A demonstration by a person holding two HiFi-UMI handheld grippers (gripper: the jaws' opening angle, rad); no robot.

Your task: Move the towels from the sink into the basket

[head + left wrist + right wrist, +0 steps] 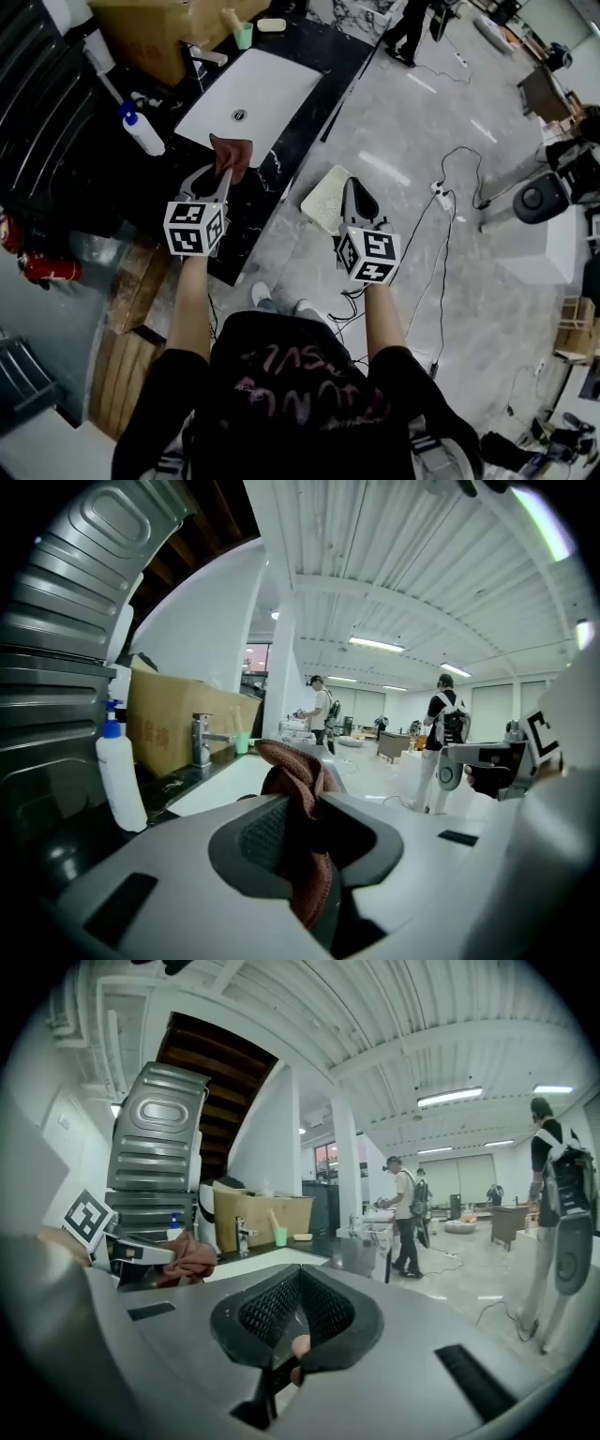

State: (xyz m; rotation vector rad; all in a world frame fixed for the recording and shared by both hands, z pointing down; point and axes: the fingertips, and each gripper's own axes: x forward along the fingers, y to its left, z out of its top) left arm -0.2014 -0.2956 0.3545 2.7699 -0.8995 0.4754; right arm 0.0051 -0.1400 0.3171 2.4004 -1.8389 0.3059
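My left gripper (223, 176) is clamped on 1 reddish-brown towel (232, 153). The cloth bunches up out of the narrowly parted jaws, by the near edge of the sink (272, 89). My right gripper (357, 190) is closed and empty, beside the white basket (322, 202).

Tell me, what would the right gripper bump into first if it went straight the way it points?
Probably the black counter beside the white sink. The right gripper, jaws together and empty, points toward it. It may be high enough to pass over the top; depth is hard to judge.
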